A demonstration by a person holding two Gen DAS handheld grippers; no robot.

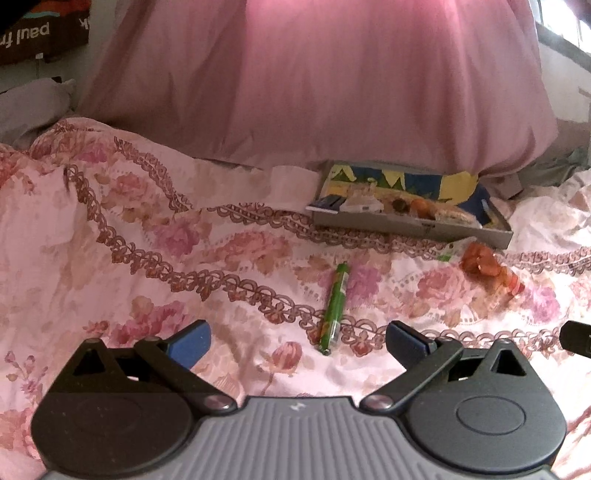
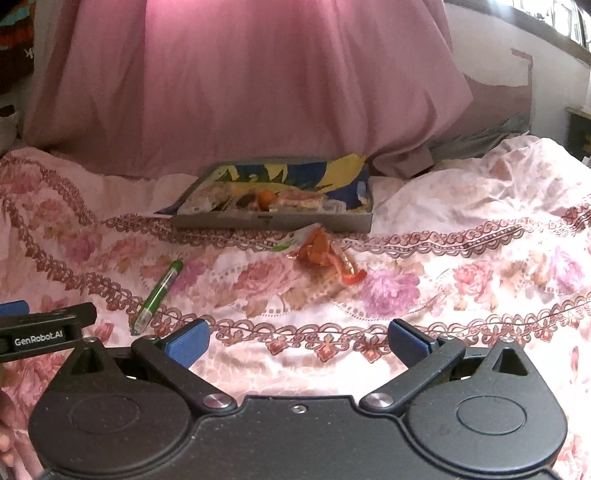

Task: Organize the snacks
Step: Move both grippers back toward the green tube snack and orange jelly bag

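A green snack stick [image 1: 335, 307] [image 2: 158, 297] lies on the floral bedspread just ahead of my left gripper [image 1: 297, 341], which is open with nothing between its blue pads. An orange-red wrapped snack [image 1: 487, 266] [image 2: 325, 256] rests further right, in front of a shallow grey box [image 1: 410, 224] [image 2: 273, 220] that holds several snacks. My right gripper [image 2: 297, 341] is open and empty, well short of the orange snack. The left gripper's finger shows at the left edge of the right wrist view.
A large pink pillow [image 1: 314, 81] [image 2: 240, 81] rises right behind the box. The floral bedspread [image 1: 147, 240] [image 2: 461, 258] is wrinkled and uneven. A brown printed bag [image 1: 40, 33] sits at the far left; a wall and window ledge [image 2: 535, 44] stand at the right.
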